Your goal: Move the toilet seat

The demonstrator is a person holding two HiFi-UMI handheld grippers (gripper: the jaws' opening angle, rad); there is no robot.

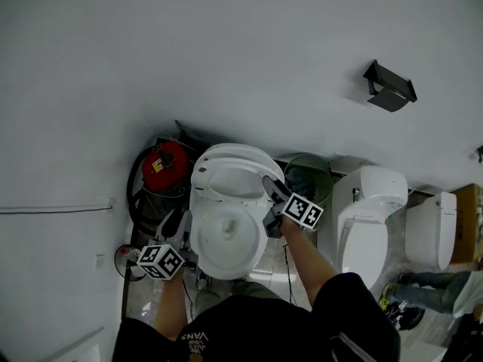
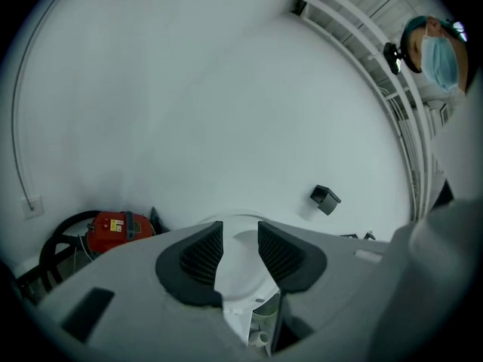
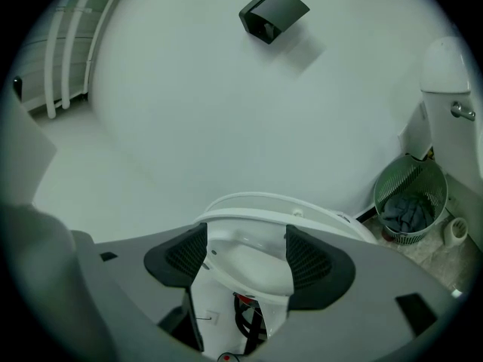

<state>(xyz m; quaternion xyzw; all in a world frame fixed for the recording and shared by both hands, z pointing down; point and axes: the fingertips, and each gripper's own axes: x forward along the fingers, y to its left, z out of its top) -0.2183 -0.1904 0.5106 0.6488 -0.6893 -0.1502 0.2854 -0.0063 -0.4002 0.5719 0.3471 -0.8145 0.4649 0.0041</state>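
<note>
White toilet seat (image 1: 205,181) stands tilted partway up over the bowl (image 1: 226,251) of the middle toilet, with the lid (image 1: 234,151) upright behind it against the pale wall.

The right gripper (image 1: 273,202) is at the seat's right rim. In the head view, 1 dark finger lies along the top of that rim and the other sits lower. The right gripper view shows the 2 jaws set wide, and the seat's white body fills the span from pad to pad, so the tongs look clamped on it.

The left gripper (image 1: 181,228) is just beside the bowl's left edge, lower than the right one. In the left gripper view its jaws stand only a narrow gap apart and white toilet plastic fills that gap. I cannot tell whether the pads press on it or it lies beyond them.

A red canister (image 1: 166,164) ringed by a black hose sits on the floor left of the toilet, near the wall. A green mesh basket (image 1: 306,173) with cloth in it stands between this toilet and a 2nd white toilet (image 1: 366,210) to the right. A black holder (image 1: 390,87) is mounted on the wall above them.
</note>
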